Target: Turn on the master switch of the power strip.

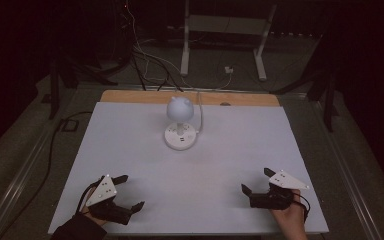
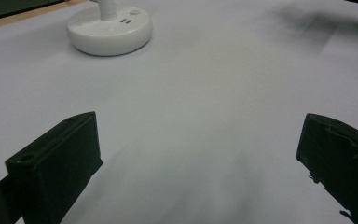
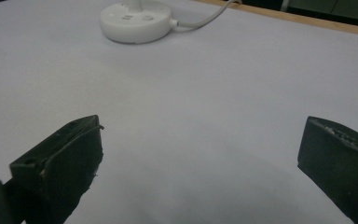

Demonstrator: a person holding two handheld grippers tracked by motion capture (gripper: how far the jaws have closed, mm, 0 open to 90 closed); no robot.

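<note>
A small white desk lamp (image 1: 180, 109) with a round head stands on a round white base (image 1: 180, 136) near the far middle of the white-covered table (image 1: 130, 150). The base (image 2: 109, 29) lies far ahead in the left gripper view, and the same base (image 3: 135, 19) with its white cord (image 3: 205, 19) lies far ahead in the right gripper view. My left gripper (image 1: 132, 192) rests open at the near left, nothing between its jaws. My right gripper (image 1: 256, 181) rests open at the near right, likewise holding nothing. Both point toward the table's middle.
A bare wooden strip (image 1: 130, 96) runs along the table's far edge. The lamp's white cord (image 1: 199, 112) leads off the back to the floor. Beyond stand a white metal frame (image 1: 225, 40) and loose cables (image 1: 145, 55) on the dark floor.
</note>
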